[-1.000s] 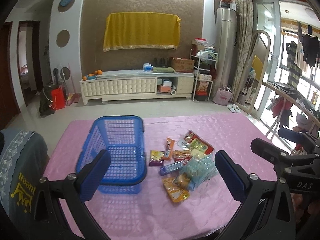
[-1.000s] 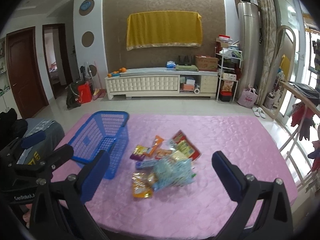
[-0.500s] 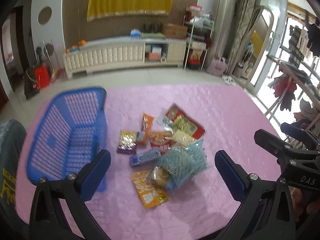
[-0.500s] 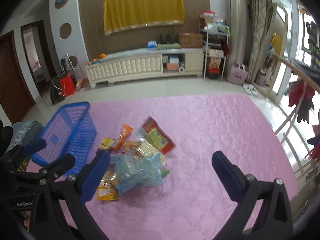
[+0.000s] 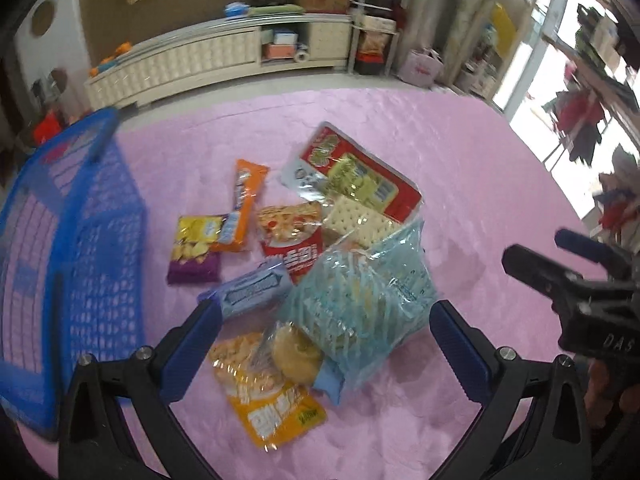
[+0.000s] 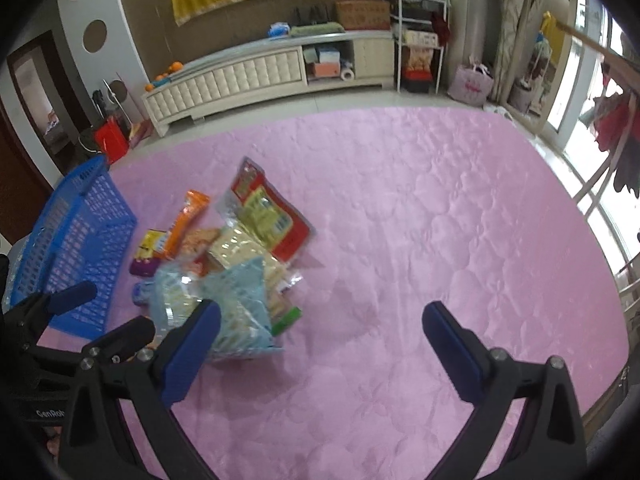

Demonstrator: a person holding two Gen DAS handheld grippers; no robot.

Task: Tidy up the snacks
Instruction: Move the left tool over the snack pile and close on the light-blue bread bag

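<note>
A pile of snack packets lies on the pink table cover [image 5: 460, 168]: a light blue bag [image 5: 360, 300], a yellow packet [image 5: 268, 392], a blue bar [image 5: 252, 292], a purple-yellow packet [image 5: 196, 248], an orange bar [image 5: 244, 204], a red flat packet [image 5: 356, 176]. A blue basket [image 5: 60, 248] stands left of the pile. My left gripper [image 5: 324, 332] is open, just above the blue bag and yellow packet, empty. My right gripper [image 6: 320, 332] is open and empty, right of the pile; the blue bag [image 6: 236, 312] is by its left finger.
The basket [image 6: 72, 240] sits near the table's left edge. The right gripper's body [image 5: 592, 300] shows at the right of the left wrist view. Beyond the table are a white TV cabinet [image 6: 248, 76], a shelf rack and a drying rack by the window.
Both grippers have moved forward and tilted down toward the snack pile. The left one now hovers over the blue bag. Both stay open.
</note>
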